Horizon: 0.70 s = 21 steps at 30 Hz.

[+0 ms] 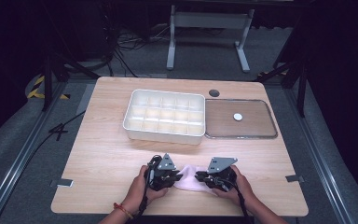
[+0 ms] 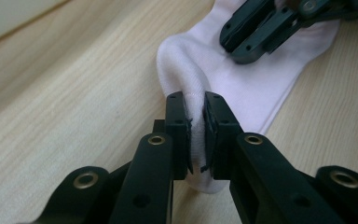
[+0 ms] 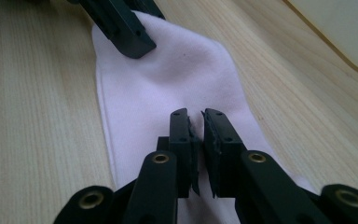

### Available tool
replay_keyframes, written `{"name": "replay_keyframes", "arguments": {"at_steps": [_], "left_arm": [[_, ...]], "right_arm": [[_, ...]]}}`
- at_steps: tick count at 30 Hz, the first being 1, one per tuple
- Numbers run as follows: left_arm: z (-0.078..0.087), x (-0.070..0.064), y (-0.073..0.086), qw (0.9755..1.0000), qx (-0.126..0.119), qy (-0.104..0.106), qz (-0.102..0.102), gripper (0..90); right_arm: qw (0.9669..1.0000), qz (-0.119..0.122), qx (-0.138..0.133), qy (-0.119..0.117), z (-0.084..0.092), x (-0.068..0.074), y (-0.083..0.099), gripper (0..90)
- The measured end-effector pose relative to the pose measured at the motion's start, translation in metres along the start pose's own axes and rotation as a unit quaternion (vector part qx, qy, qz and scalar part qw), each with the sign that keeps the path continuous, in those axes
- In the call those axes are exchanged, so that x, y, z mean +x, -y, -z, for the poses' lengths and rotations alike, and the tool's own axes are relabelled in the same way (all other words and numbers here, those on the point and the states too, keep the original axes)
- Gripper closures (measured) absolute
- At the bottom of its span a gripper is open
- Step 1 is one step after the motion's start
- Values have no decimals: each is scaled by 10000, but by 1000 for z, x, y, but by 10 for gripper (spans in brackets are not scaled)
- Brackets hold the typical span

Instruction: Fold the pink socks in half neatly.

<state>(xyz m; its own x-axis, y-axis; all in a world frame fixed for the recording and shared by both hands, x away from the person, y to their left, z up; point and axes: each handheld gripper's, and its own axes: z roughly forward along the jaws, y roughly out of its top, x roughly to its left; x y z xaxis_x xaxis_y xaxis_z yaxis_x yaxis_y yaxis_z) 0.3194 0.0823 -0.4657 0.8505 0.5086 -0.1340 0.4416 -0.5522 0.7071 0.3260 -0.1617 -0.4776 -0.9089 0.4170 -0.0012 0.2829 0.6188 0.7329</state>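
Observation:
A pale pink sock [image 1: 189, 181] lies flat on the wooden table [image 1: 98, 154] near its front edge, between the two grippers. My left gripper [image 1: 179, 177] is at the sock's left end. In the left gripper view the sock [image 2: 261, 88] bulges up into a fold, and the left gripper [image 2: 195, 112] is shut on that fold. My right gripper [image 1: 198, 177] is at the other end. In the right gripper view it [image 3: 196, 125] rests low on the sock [image 3: 168, 79], jaws almost together with a little fabric pinched between them.
A white box with several compartments [image 1: 165, 115] stands at the table's middle back. To its right lies a clear flat lid [image 1: 256, 122] with a small white disc [image 1: 237, 116] on it. A dark round hole [image 1: 214, 93] sits behind them. Bare wood spreads to the left.

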Motion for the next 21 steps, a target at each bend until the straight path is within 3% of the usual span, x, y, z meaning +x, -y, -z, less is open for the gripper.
{"name": "replay_keyframes", "arguments": {"at_steps": [2,5,14,16,18,21], "left_arm": [[2,-1,-4,9998,-197,85,57,815],[2,-4,-12,9994,-326,87,-25,812],[-6,-11,-24,9992,-326,91,-233,807],[-6,-11,-24,9993,-276,62,-250,809],[-6,-11,-24,9994,-275,39,-210,809],[-3,-9,-23,9994,-255,6,-214,809]], "right_arm": [[10000,-8,15,-7,-1,-1,-1,822],[10000,25,40,-14,-3,-3,-4,822],[10000,80,47,-11,-5,-5,-7,814],[10000,37,16,53,-5,-6,-6,728],[9999,24,19,138,0,-9,-6,705],[9994,-80,-55,335,17,-15,-5,628]]}}
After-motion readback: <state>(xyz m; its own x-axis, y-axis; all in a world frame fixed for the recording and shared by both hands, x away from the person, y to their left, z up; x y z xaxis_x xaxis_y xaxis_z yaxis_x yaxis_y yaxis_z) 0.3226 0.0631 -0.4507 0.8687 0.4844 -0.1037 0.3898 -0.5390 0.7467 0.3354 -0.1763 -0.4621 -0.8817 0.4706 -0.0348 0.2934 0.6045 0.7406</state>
